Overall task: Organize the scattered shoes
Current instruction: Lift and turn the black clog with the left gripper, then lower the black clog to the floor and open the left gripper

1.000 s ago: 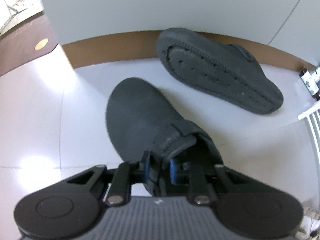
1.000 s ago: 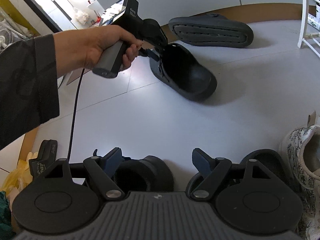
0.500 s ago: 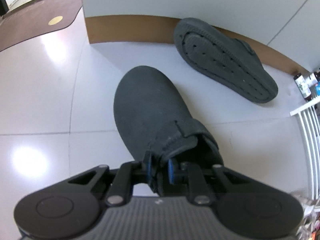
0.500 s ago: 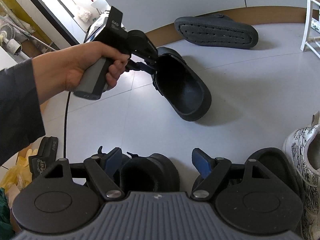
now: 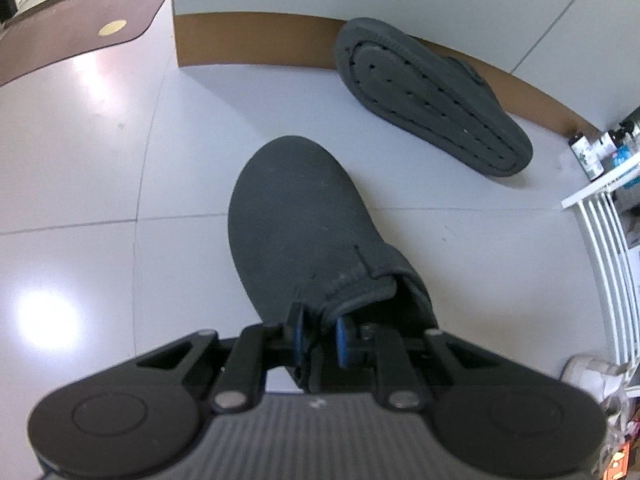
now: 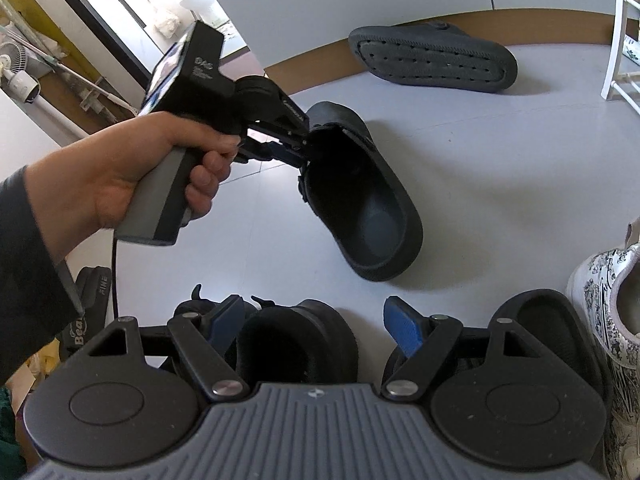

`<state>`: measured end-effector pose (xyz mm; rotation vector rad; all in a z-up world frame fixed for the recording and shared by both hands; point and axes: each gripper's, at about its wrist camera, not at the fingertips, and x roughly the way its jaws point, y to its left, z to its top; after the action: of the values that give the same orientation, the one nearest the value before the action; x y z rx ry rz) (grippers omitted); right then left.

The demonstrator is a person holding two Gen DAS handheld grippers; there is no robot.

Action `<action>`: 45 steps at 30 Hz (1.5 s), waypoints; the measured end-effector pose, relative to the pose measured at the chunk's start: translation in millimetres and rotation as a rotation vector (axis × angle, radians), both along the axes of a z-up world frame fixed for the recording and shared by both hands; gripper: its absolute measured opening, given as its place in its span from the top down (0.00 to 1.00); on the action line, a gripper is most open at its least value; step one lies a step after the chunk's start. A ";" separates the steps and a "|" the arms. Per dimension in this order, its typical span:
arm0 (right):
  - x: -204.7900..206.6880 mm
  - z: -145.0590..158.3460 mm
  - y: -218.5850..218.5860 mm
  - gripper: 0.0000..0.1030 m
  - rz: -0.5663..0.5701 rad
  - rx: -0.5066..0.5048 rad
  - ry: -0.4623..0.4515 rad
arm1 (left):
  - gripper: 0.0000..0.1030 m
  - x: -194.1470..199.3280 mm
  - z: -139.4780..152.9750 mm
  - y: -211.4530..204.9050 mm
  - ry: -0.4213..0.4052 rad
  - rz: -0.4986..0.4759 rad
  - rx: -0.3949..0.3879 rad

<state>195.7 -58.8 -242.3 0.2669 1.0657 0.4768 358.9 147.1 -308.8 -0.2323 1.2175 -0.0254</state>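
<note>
Left gripper (image 6: 298, 152) is clamped on the heel rim of a dark clog (image 6: 360, 196), toe hanging down off the floor — carry step in hand. Its mate (image 6: 432, 60) lies sole-up by the wall at 1 o'clock. Right gripper (image 6: 316, 322) stands wide, holding nothing, above the black shoes (image 6: 304, 340) at 6 o'clock. Next: set the clog down upright in that row, then fetch the mate.

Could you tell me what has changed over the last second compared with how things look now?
The left gripper, clamped on the dark clog's heel rim, has carried it nearer the right gripper and the shoes beneath it. The overturned clog by the wall has not moved, and the right gripper stays open.
</note>
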 end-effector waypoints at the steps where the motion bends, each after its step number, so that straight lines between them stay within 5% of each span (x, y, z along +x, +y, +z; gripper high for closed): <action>1: -0.1 -0.2 0.3 0.22 0.000 -0.001 0.001 | 0.84 -2.3 1.2 1.5 0.000 0.005 -0.005; 14: 2.7 -2.0 -4.9 0.22 -0.005 -0.008 0.005 | 0.83 -22.2 1.1 1.2 -0.013 0.083 -0.090; 23: 4.9 -5.9 -8.6 0.22 -0.017 -0.022 0.016 | 0.68 -19.6 -6.3 -12.2 0.035 0.045 -0.135; 26: 6.8 -6.0 -9.3 0.22 -0.027 -0.024 0.016 | 0.54 -22.5 5.0 -13.8 0.009 0.027 -0.108; 32: 9.1 -6.0 -7.8 0.22 -0.039 -0.028 0.013 | 0.43 -42.2 30.0 -5.3 -0.048 0.024 -0.088; 45: 9.2 0.0 -5.1 0.22 -0.065 -0.030 -0.008 | 0.36 -115.7 78.7 27.5 -0.131 0.059 -0.101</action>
<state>205.0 -63.9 -242.3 0.2723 1.0526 0.4026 243.2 174.6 -230.1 -0.3497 1.0793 -0.0510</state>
